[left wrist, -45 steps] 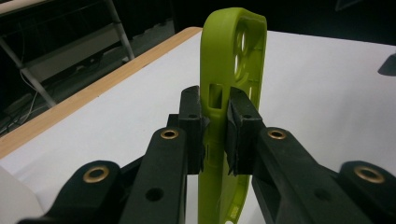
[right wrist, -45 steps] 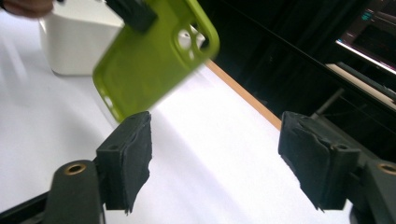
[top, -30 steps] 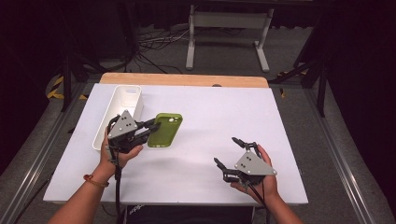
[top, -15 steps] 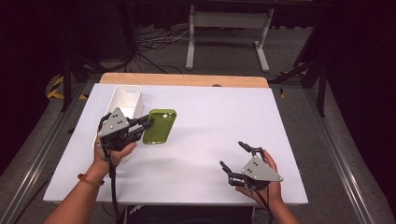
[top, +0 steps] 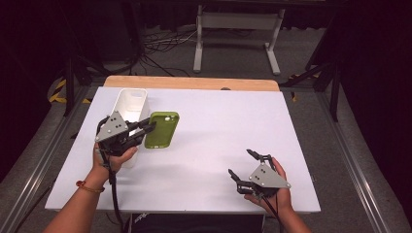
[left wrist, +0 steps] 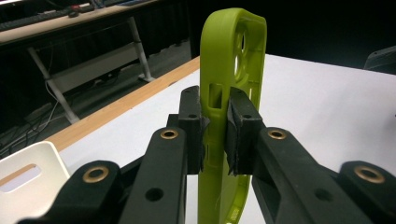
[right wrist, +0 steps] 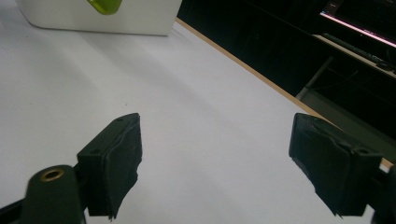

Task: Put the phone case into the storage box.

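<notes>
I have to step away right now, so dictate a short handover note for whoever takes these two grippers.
Left gripper: shut on the green phone case, fingers pinching one side wall; the case is off the table.
Right gripper: open, holding nothing, low over the white table at its near right.
White bin: at the table's far left, just beside the held case.
Done: case gripped and lifted.
Left: probably set the case into the bin, then release.

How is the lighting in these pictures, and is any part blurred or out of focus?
High view: the white table is evenly lit, the surroundings dark. Left gripper view: the green phone case is sharp, the background soft. Right gripper view: the near jaws look slightly soft, and the white bin is cut off at the top.
</notes>
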A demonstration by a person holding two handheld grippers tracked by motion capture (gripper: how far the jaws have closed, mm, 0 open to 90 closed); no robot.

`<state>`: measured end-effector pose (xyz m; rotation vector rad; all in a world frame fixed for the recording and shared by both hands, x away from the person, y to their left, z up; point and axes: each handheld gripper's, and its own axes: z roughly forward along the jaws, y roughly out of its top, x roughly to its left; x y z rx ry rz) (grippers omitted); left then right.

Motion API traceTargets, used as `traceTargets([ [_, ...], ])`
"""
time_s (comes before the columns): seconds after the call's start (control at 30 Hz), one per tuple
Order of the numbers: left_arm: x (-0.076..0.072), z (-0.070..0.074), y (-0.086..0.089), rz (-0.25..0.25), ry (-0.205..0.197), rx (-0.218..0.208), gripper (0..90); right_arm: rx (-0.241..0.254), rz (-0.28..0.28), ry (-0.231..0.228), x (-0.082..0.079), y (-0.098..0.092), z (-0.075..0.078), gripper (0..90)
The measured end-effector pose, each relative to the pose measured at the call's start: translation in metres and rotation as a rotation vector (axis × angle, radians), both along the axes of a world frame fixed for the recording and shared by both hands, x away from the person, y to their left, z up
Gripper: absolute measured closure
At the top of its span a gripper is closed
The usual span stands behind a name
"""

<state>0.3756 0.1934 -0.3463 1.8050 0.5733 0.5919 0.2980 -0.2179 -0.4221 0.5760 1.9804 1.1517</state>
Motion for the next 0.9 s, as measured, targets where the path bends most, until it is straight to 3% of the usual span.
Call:
traceTargets([
  [0.3,0.0,0.005,0.01,0.015,-0.009,-0.022,78.9,-0.003,0.002,-0.007,-0.001,0.0,0.001,18.3],
  [0.9,0.001,0.012,0.034,0.032,-0.022,-0.056,78.9,0.016,-0.044,-0.042,-0.001,-0.002,0.002,19.5],
])
